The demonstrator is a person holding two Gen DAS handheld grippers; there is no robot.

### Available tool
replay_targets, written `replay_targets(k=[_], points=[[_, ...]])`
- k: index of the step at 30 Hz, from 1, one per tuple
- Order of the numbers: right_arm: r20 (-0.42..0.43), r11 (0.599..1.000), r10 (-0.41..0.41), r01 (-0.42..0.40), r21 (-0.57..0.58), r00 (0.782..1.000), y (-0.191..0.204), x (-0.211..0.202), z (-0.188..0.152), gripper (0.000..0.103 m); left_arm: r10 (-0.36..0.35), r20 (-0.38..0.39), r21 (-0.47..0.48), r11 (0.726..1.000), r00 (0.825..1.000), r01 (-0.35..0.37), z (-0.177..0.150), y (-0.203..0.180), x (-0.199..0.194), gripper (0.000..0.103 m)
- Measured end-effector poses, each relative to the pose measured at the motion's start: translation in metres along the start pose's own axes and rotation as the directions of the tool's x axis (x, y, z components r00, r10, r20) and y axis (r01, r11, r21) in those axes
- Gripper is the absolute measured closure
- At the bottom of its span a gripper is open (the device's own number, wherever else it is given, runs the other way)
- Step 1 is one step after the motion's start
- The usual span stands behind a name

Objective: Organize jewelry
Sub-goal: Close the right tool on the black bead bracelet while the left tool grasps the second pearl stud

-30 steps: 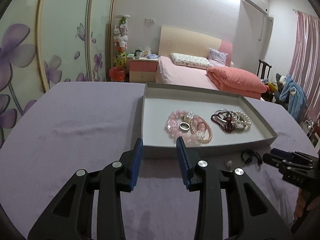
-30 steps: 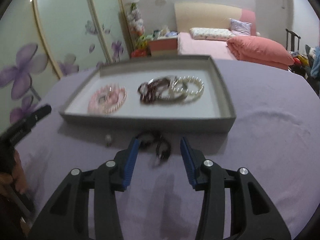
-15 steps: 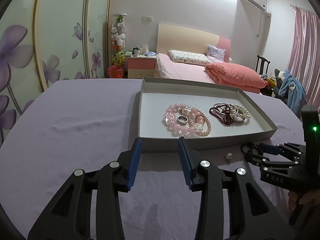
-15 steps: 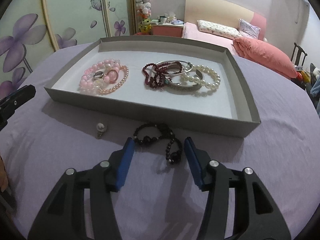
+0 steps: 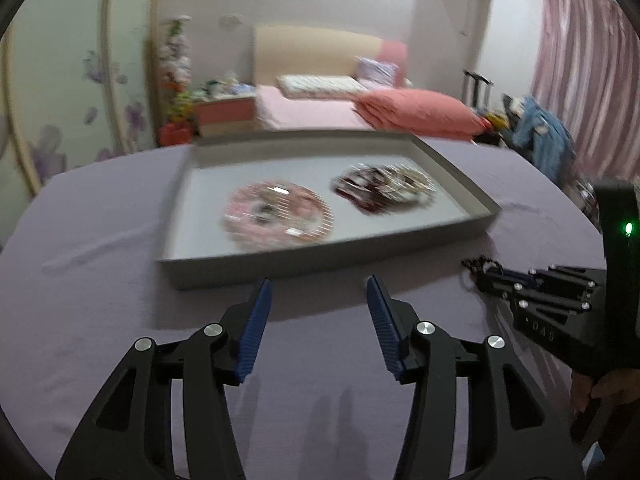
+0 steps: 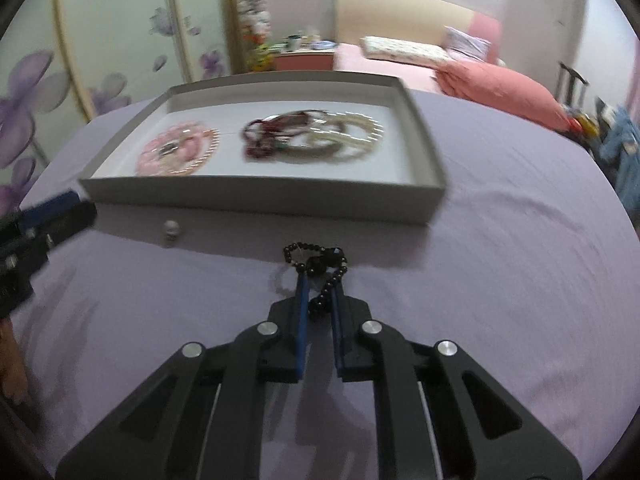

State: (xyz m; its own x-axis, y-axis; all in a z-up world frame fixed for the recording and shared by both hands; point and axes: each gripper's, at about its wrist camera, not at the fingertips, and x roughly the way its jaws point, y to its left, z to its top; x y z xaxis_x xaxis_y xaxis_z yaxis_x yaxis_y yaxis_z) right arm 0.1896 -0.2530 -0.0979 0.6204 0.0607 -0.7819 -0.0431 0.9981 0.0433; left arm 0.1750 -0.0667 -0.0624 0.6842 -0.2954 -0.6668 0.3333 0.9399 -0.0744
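Right gripper (image 6: 319,280) closed to a narrow gap on the black bracelet (image 6: 320,268), low centre of the right view; beads caught between the blue pads, loop spilling out past the fingertips onto the purple cloth (image 6: 500,280), just in front of the tray (image 6: 256,200). Left gripper (image 5: 318,300) wide open, holding nothing, hovering at lower centre of the left view before the tray's near wall.

Likely trouble: only a few beads pinched, rest of the strand loose. Could slip out on the lift if the pinch sits on round beads rather than the cord. Dangling loop could snag the tray's near wall on the way over, dragging the tray or dropping the bracelet short. Could also land on the dark-red and pearl pile (image 6: 316,136) at upper centre and tangle with it. Small pearl stud (image 6: 173,229), left of centre on the cloth just before the tray, easy to knock or overlook. Both views smeared by motion, so exact bead contact hard to judge.

Against half a second ago: right jaws then spread on either side of the bracelet, now drawn in on it; bracelet bunched where it lay looser. Left jaws noticeably wider now. Left view swung leftward, tray shifted toward centre and stud no longer visible there. Tray contents unchanged: pink pile (image 6: 178,152) left, dark-red and pearl pile right.
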Motion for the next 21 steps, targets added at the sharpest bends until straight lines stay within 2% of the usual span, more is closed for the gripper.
replay_targets(k=[2,7,11,12,14,16,17,21], points=[[0.0,1.0,0.001,-0.001,0.018,1.0,-0.006,-0.002,-0.002,0.092,-0.034,-0.045,0.027,0.999,0.998,0.036,0.001,-0.014,0.014,0.052],[0.003,1.0,0.006,-0.006,0.024,1.0,-0.009,-0.003,-0.005,0.092,-0.026,-0.115,0.047,0.998,0.993,0.031,0.003,-0.032,0.04,0.052],[0.003,1.0,0.01,-0.01,0.025,1.0,-0.008,-0.004,-0.007,0.092,0.026,-0.137,0.05,0.999,0.99,-0.019,0.007,-0.038,0.051,0.053],[0.003,1.0,0.012,-0.012,0.024,1.0,-0.008,-0.005,-0.007,0.092,0.035,-0.143,0.045,0.999,0.989,-0.029,0.008,-0.038,0.054,0.055],[0.002,1.0,0.014,-0.014,0.022,1.0,-0.006,-0.004,-0.006,0.092,0.055,-0.148,0.039,0.998,0.987,-0.05,0.01,-0.04,0.057,0.067],[0.001,1.0,0.016,-0.016,0.02,1.0,-0.002,-0.004,-0.006,0.092,0.07,-0.148,0.04,0.997,0.987,-0.065,0.011,-0.039,0.058,0.084],[0.0,1.0,0.02,-0.02,0.018,1.0,0.0,-0.004,-0.006,0.092,0.077,-0.147,0.035,0.997,0.986,-0.073,0.01,-0.037,0.057,0.089],[-0.006,0.999,0.045,-0.045,0.001,0.999,0.008,-0.004,-0.004,0.092,0.114,-0.147,0.026,0.993,0.983,-0.111,0.005,-0.024,0.049,0.089]])
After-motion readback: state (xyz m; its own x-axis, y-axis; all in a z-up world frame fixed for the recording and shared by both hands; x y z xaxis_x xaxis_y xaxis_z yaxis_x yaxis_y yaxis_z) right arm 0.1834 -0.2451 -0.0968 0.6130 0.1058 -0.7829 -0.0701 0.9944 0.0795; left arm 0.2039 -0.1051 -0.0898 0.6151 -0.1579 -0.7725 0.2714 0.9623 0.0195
